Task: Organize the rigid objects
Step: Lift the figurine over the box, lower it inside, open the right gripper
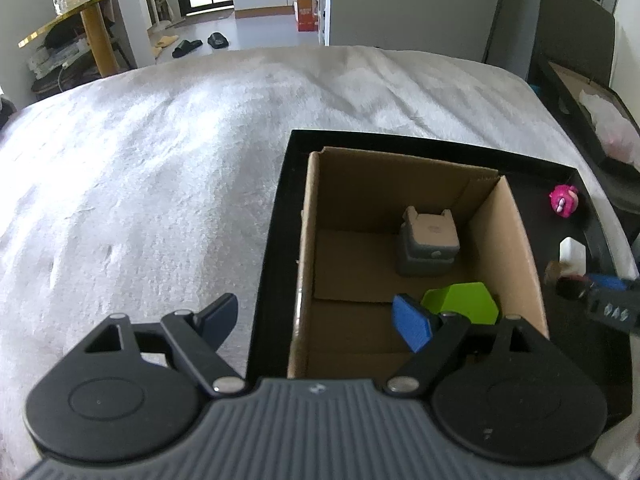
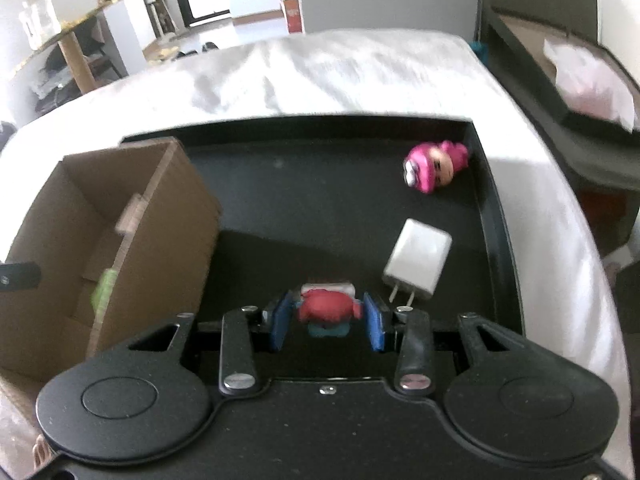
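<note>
A cardboard box [image 1: 316,240] stands in a black tray [image 1: 276,216] on the bed. Inside it lie a grey block [image 1: 428,244] and a green block [image 1: 464,300]. My left gripper [image 1: 320,320] is open and empty, its fingers astride the box's near left wall. In the right wrist view my right gripper [image 2: 329,320] has its blue pads on both sides of a small red toy figure [image 2: 326,312] on the tray floor [image 2: 304,200]. A white charger [image 2: 418,264] and a pink toy head [image 2: 434,166] lie beyond it. The box [image 2: 160,248] is to the left.
The white bedspread [image 1: 160,160] surrounds the tray. A second dark tray with cardboard and plastic wrap [image 2: 580,80] sits at the far right. A gold-edged side table [image 1: 80,16] with a glass jar stands beyond the bed at the left.
</note>
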{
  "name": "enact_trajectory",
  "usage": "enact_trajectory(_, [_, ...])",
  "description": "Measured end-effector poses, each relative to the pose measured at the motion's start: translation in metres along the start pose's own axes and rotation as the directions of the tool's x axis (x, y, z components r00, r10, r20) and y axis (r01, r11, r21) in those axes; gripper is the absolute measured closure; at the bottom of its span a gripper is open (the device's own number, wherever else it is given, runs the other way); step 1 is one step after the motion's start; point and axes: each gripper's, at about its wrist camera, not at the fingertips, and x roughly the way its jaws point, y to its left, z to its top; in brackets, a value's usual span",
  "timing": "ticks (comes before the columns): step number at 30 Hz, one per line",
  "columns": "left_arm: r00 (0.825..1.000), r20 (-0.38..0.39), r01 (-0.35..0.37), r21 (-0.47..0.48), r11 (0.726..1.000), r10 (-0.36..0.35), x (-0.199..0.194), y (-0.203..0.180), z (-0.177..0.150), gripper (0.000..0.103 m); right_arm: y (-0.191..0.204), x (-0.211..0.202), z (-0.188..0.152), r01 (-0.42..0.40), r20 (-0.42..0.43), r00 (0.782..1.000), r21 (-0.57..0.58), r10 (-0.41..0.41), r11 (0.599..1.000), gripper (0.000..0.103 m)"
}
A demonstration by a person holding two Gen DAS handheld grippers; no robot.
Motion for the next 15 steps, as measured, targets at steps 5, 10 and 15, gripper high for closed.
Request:
enact_trajectory(5, [1.0, 0.004, 0.017, -0.012, 1.0, -0.017, -0.002, 0.006, -0.004, 0.023, 0.014, -0.017, 0.016, -0.027, 0.044, 0.999, -0.019, 0.028, 0.999, 0.065])
enact_trajectory(10, [0.999, 0.027, 0.029, -0.01, 1.0, -0.029, -0.007, 0.009, -0.005, 0.031, 0.031, -0.029, 0.032, -0.056, 0.086, 0.995, -0.048, 0.06, 0.997, 0.065])
enact_trajectory(15, [0.997, 0.038, 0.066, -0.012, 0.998, -0.066, -0.008, 0.014, -0.008, 0.041, 0.05, -0.034, 0.045, -0.074, 0.113, 0.99, -0.082, 0.083, 0.994, 0.065])
